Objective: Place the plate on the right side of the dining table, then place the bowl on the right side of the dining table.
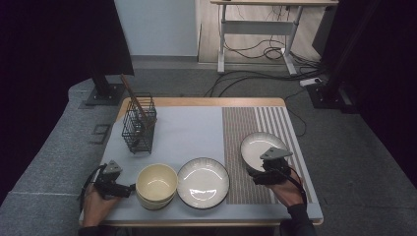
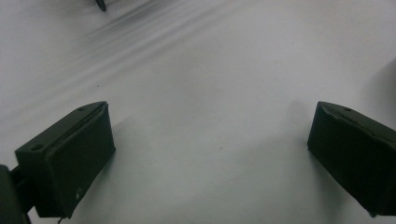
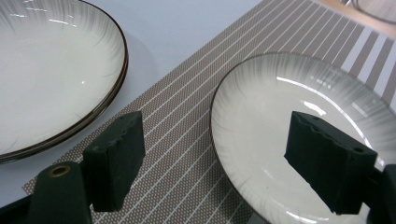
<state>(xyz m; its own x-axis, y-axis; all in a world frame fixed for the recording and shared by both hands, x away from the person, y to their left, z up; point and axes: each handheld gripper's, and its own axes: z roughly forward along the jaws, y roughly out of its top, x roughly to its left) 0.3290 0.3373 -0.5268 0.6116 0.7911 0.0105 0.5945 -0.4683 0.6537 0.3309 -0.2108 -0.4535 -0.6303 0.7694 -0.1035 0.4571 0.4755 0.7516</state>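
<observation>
Small plate (image 3: 299, 140) on striped placemat (image 3: 187, 135): right gripper (image 3: 224, 158) fingers open, astride its rim. Left gripper (image 2: 210, 154) open, empty. Risk: shallow bite, plate slips.

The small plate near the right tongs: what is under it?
The small plate lies on a striped placemat, partly over its wide-striped section. The mat's surface directly beneath it is covered.

White grey-streaked plate (image 3: 289, 135) on brown striped placemat (image 3: 187, 126).

Dim room, overhead glare, soft blur
</observation>
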